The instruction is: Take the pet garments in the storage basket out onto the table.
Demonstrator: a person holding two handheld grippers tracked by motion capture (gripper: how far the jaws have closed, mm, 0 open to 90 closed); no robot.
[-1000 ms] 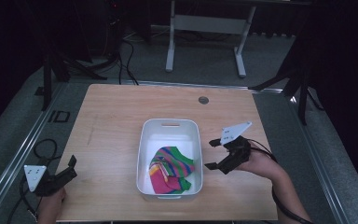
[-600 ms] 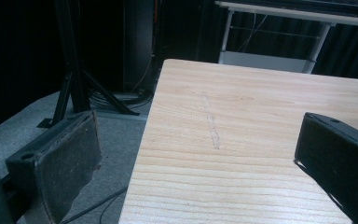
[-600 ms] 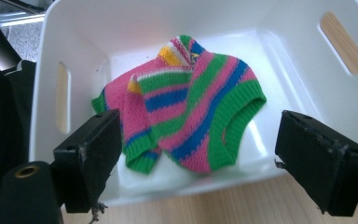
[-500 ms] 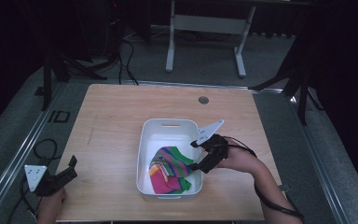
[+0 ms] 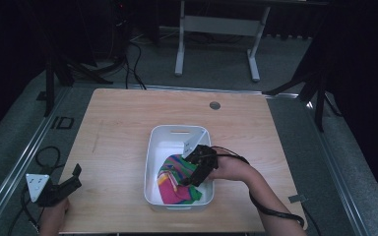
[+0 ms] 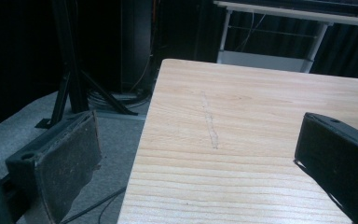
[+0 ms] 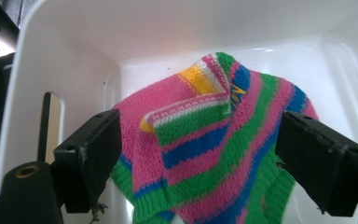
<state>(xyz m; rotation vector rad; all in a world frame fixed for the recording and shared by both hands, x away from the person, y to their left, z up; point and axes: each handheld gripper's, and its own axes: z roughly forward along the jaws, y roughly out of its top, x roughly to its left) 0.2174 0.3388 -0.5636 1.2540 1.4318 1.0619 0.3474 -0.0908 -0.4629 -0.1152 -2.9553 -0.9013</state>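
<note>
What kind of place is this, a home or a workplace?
Probably a lab or recording studio, not a home: a bare wooden table stands on grey carpet among dark stands and cables, and a person works with a hand-held right tool in a white bin of striped knitwear.

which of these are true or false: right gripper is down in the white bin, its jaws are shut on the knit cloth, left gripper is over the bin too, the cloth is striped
1. The right gripper reaches into the white bin. True.
2. Its jaws are shut on the knit cloth. False: they stand open on either side of it, not gripping.
3. The left gripper is over the bin. False: it sits at the table's near left corner, jaws open.
4. The cloth is striped pink, green, blue and yellow. True.
</note>
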